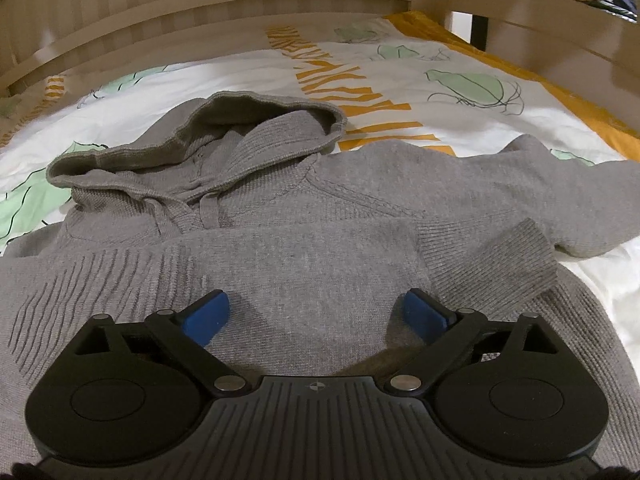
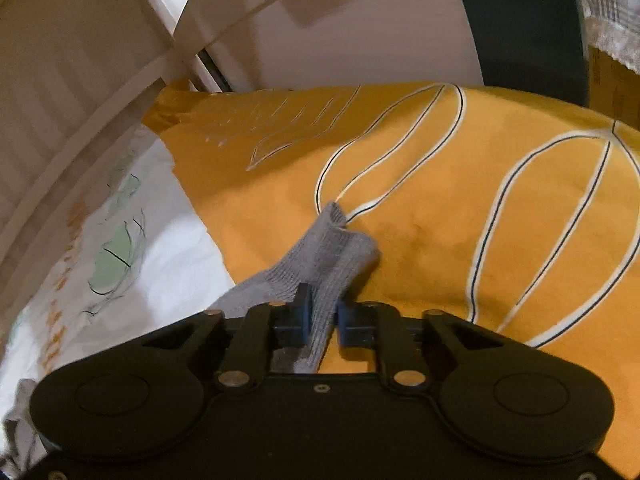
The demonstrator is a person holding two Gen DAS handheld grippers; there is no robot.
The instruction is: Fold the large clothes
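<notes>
- Right gripper (image 2: 322,314): blue pads pinched on the ribbed cuff end of a grey knit sleeve (image 2: 320,264). The fabric runs between the jaws, and its free end sticks out forward over the mustard-yellow border of the bed cover (image 2: 420,200), near the bed's side edge by the pale wooden bed frame (image 2: 80,120).
- Left gripper (image 1: 316,314): jaws wide apart, nothing between them. It hovers over the lower front of the grey knitted hooded sweater (image 1: 304,248); contact cannot be told.
- Sweater lies face up on the white patterned bed cover (image 1: 400,80), hood (image 1: 200,140) toward the headboard (image 1: 200,20). Long axis runs straight ahead of the left gripper.
- One sleeve (image 1: 460,256) is already folded across the chest, its ribbed cuff just beyond the left gripper's right-hand pad.
- Key relation, judged: the held sleeve lies out at the bed's edge, away from the body. The right hand is the nearer one to carry it inward across the chest.
</notes>
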